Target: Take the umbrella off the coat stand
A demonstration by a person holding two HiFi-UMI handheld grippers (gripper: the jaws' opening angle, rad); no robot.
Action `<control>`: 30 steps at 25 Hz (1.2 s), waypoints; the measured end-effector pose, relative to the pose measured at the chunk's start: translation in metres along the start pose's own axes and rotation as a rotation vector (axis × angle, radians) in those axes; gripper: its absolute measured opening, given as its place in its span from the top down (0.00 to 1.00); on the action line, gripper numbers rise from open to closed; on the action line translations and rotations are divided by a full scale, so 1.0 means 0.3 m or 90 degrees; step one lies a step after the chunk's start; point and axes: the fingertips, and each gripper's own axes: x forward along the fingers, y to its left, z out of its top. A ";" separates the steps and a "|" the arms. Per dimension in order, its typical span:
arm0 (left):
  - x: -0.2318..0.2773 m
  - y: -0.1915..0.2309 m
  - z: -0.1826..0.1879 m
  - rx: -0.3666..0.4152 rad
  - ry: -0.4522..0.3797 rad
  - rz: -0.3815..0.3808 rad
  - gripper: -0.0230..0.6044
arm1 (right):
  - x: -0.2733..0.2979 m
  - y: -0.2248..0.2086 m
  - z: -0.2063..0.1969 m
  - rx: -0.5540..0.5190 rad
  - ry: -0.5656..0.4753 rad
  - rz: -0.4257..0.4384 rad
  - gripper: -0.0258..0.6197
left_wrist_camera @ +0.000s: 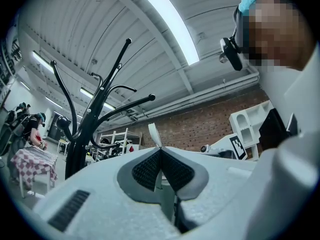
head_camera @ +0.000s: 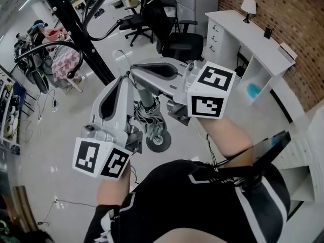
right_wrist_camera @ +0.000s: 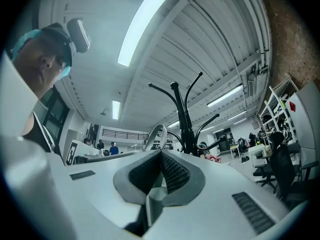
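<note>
"Where did the umbrella [head_camera: 150, 116] lie?"
"It hung straight down between the two grippers, long axis upright, and looked well apart from the coat stand [head_camera: 76, 29] on the left."
"And the jaws?"
"Left gripper [left_wrist_camera: 161, 149] and right gripper [right_wrist_camera: 161, 153] were both pinched together on its strap [right_wrist_camera: 155, 134], neither one nearer."

- Our left gripper [head_camera: 126, 78] and right gripper [head_camera: 134, 69] share one build: rounded shells of pale grey moulded plastic, each with a dark grey recess along the top.
- Inside the jaws we see black, cross-hatched pads [left_wrist_camera: 147, 170], and the shell has a dark ribbed vent slot [left_wrist_camera: 70, 210].
- Each gripper carries a white cube printed with black square markers: the left cube [head_camera: 101, 158] and the right cube [head_camera: 211, 92].
- We wear a black top [head_camera: 167, 201] with thin white stripes.
- On the head we wear a teal cap [right_wrist_camera: 30, 36] with a camera [right_wrist_camera: 80, 33] mounted beside it.
</note>
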 end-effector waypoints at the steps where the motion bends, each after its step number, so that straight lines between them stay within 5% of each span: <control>1: -0.001 0.003 -0.007 -0.002 0.002 0.001 0.94 | -0.001 -0.003 -0.007 0.002 0.002 -0.002 0.95; 30: -0.041 0.053 -0.081 -0.006 0.032 0.018 0.94 | -0.002 -0.022 -0.097 0.007 0.026 -0.001 0.95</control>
